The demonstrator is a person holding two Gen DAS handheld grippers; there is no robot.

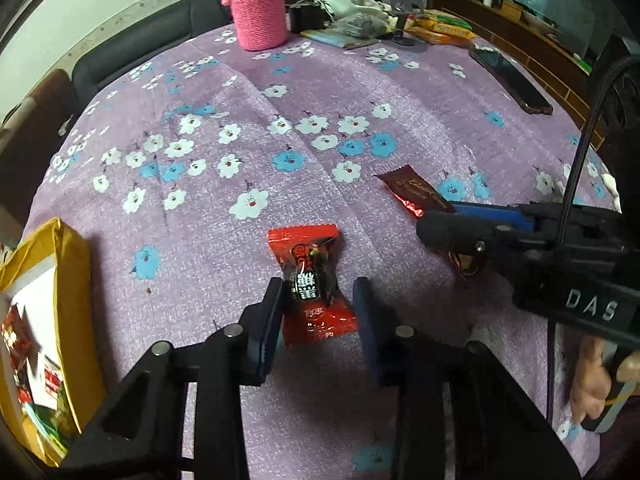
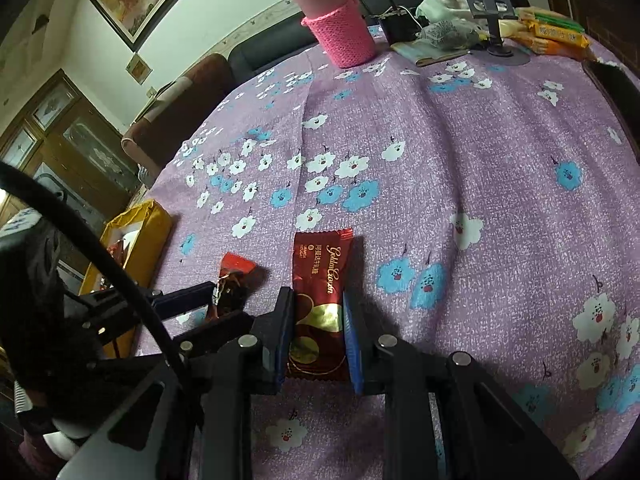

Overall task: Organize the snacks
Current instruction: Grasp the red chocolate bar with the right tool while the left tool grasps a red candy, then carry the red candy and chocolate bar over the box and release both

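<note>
Snacks: two wrapped ones on the purple floral table, both between my tongs. Left tongs (image 1: 318, 304) sit narrow around the red candy (image 1: 314, 284). Left pad touches the wrapper's pinched waist, right pad shows a sliver of gap, so I can't tell if the grip's firm yet. Right tongs (image 2: 318, 336) are clamped on the dark-red bar (image 2: 320, 304), pads tight on both long edges, bar flat on the cloth. Yellow box (image 1: 52, 320) sits at the table's left edge w/ packets already inside (prob. the drop spot). Step, I'd say: pickup, both hands. Next: confirm the left squeeze, lift both clear of the cloth, carry to the box w/o crossing tongs, since they're close together.
</note>
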